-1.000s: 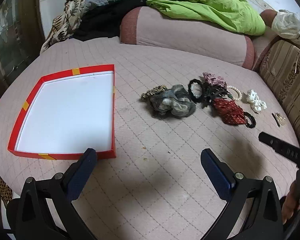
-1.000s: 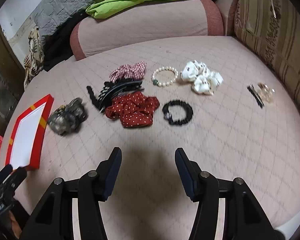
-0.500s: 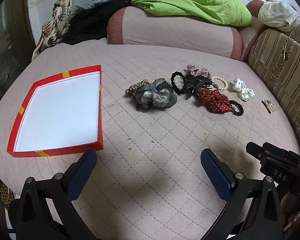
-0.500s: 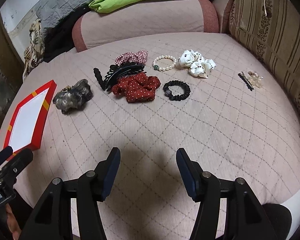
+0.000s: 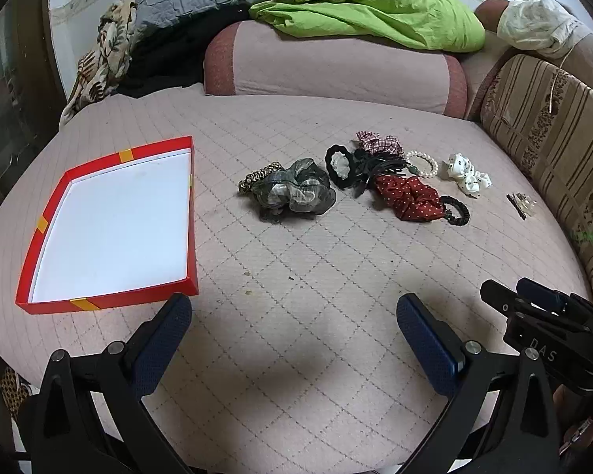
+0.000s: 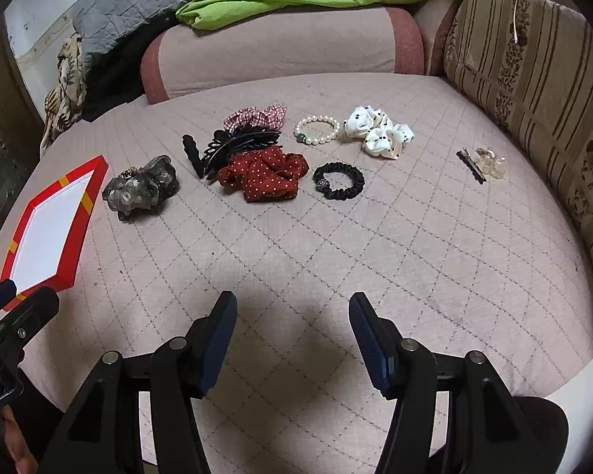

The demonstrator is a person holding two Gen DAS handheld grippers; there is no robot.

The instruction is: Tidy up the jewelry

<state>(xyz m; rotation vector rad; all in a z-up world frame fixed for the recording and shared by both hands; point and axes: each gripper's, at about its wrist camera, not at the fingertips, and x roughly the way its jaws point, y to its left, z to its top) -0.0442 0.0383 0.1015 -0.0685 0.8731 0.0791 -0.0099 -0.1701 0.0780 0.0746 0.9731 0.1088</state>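
Grippers backed off; red scrunchie (image 6: 267, 173) overlaps, seemingly, claw clip (image 6: 237, 146)

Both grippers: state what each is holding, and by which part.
Nothing is held. The left gripper and right gripper are open above the quilted bed cover.

Cloth, beads and card on a quilted cover

The quilted cover (image 6: 336, 237) is matt stitched cloth; the red dotted scrunchie (image 6: 269, 173) is soft fabric, the pearl bracelet (image 6: 318, 130) glossy beads, the black claw clip (image 6: 237, 144) shiny plastic, the red box (image 5: 39, 304) smooth card.
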